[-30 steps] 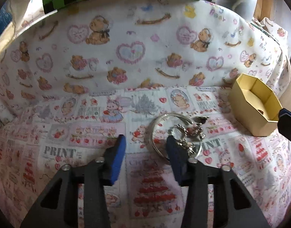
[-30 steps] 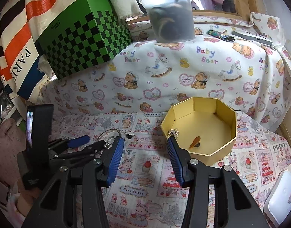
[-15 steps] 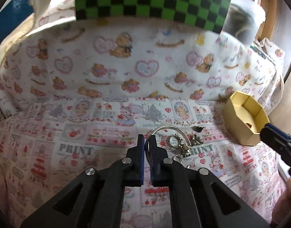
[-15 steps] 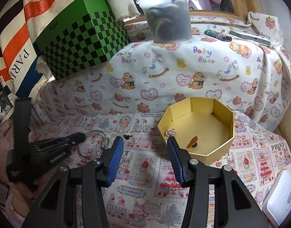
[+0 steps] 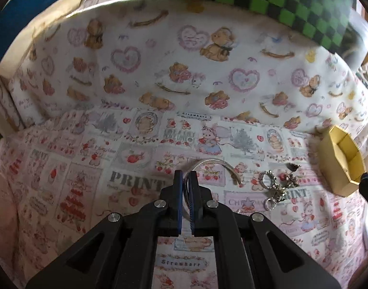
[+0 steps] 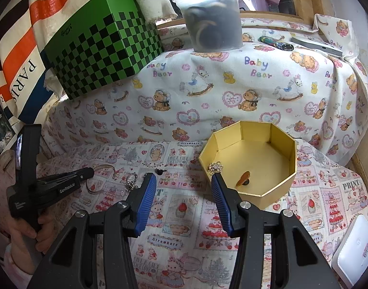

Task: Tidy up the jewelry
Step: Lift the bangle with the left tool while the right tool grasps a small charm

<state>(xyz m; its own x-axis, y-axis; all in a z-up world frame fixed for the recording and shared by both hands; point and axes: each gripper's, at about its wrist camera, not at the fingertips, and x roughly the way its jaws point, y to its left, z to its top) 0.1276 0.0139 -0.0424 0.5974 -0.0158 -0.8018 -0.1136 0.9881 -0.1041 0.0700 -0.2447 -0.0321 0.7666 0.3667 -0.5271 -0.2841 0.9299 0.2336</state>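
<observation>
Closing of the left tool is the new thing: one second ago its fingers stood wide apart around the bangle, and now they are pressed together on its near rim. The view has also risen since then, so I judge that the bangle is being lifted from the surface, though I cannot tell if its far side has left the cloth. The right tool has not changed; it is spread open and holds nothing, just in front of the box.

For the task this means the first piece is caught, and the next move is probably to carry it to the right, to the box.

The bangle is a thin silver hoop, smooth and shiny, so it may slip or swing between the flat ribbed pads. Beside it lies a cluster of small rings and charms, knotty and glittering, and a little dark piece behind. The box is stiff golden card, eight-sided and open on top, with one amber piece inside. The cloth is soft printed cotton with some wrinkles
</observation>
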